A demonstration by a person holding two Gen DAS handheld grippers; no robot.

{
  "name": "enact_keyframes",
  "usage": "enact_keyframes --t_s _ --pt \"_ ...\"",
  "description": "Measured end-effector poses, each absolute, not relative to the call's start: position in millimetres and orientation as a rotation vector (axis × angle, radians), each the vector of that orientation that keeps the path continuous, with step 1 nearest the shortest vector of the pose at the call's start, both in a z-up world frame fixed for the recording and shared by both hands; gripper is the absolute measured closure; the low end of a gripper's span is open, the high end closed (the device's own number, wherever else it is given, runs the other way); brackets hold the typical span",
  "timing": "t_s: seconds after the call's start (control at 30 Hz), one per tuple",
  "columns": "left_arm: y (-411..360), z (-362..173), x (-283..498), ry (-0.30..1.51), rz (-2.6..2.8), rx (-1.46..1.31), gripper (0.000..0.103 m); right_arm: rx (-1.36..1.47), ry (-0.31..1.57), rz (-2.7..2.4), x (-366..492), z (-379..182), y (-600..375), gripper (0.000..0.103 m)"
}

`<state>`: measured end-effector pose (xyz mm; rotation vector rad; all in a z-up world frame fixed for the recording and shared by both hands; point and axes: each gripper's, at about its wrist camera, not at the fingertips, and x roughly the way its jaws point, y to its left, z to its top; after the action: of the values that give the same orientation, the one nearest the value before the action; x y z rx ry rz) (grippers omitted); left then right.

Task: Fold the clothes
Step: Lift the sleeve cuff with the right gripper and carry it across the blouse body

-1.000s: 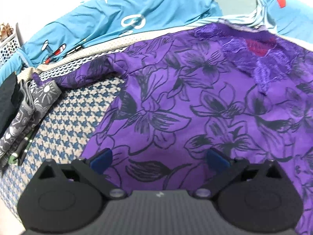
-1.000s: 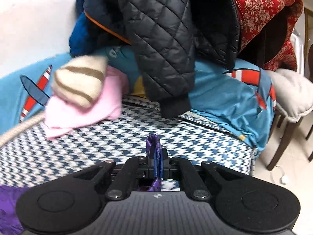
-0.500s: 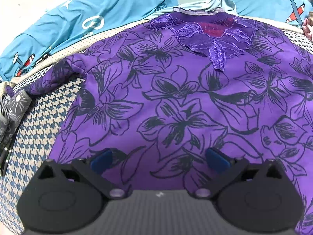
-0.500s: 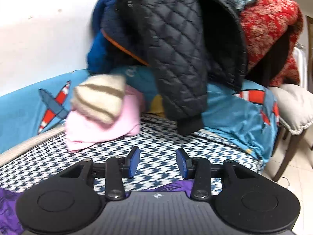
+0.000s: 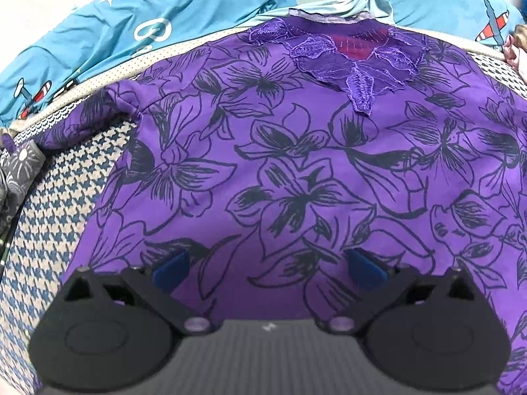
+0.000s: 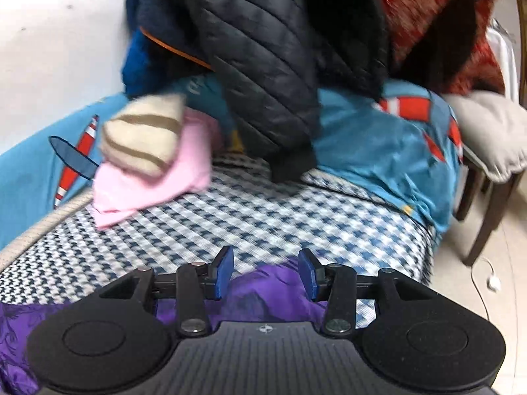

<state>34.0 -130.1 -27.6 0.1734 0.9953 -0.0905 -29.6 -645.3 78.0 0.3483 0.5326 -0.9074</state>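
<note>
Blouse (image 5: 296, 164) of purple cloth printed with dark outlined flowers lies spread flat on the houndstooth bed cover (image 5: 49, 230), its lace-trimmed neckline (image 5: 355, 56) toward the far edge of the bed and one short sleeve (image 5: 95, 121) stretched out toward the left edge. Beyond the neckline a blue sheet with aeroplane prints (image 5: 148, 16) is bunched along the far edge. A grey patterned garment (image 5: 19, 171) lies at the left edge, just beside the sleeve tip.

The left gripper (image 5: 266, 266) hangs over the lower part of the blouse with its blue pads (image 5: 169, 268) spread wide; nothing is between them.

In the right wrist view, which is blurred, the right gripper (image 6: 266, 273) has its jaws partly apart and grips nothing; a rumpled bit of the purple blouse (image 6: 266, 293) lies on the cover just below and behind the pads, loose. Ahead of it, toward the far edge, a cream brown-striped knit (image 6: 145, 138) sits on a pink folded garment (image 6: 158, 184). A black quilted jacket (image 6: 263, 65) hangs down over the blue sheet, with a red patterned blanket (image 6: 438, 26) behind it. A chair with a pale cushion (image 6: 490, 138) stands off the bed's right edge.
</note>
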Motion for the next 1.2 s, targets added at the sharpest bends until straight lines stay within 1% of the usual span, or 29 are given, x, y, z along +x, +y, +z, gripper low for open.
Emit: enact_keyframes --t_s 0.27,0.5,0.67,0.93,1.0,1.2 --pt "-128.6 -27.9 33.9 1.002 -0.089 0.162 0.000 0.555 0.605 -0.934 -71.6 68.2 -666.2 0.060" --pt "-128.1 -28.3 32.4 0.999 -0.092 0.163 0.000 0.756 0.650 -0.890 -80.1 53.9 -668.7 0.060" --pt "-129.1 -29.1 32.5 0.999 -0.089 0.161 0.000 0.894 0.634 -0.840 -80.1 43.1 -670.4 0.060" --pt "-129.8 -29.9 33.9 1.001 -0.087 0.158 0.000 0.909 0.590 -0.843 -72.7 36.6 -671.5 0.059" --pt "-130.0 -30.1 34.6 1.002 -0.086 0.156 0.000 0.911 0.570 -0.844 -70.7 35.6 -671.2 0.055" --pt "-130.3 -30.2 34.9 1.002 -0.085 0.156 0.000 0.878 0.525 -0.848 -58.1 35.2 -667.8 0.055"
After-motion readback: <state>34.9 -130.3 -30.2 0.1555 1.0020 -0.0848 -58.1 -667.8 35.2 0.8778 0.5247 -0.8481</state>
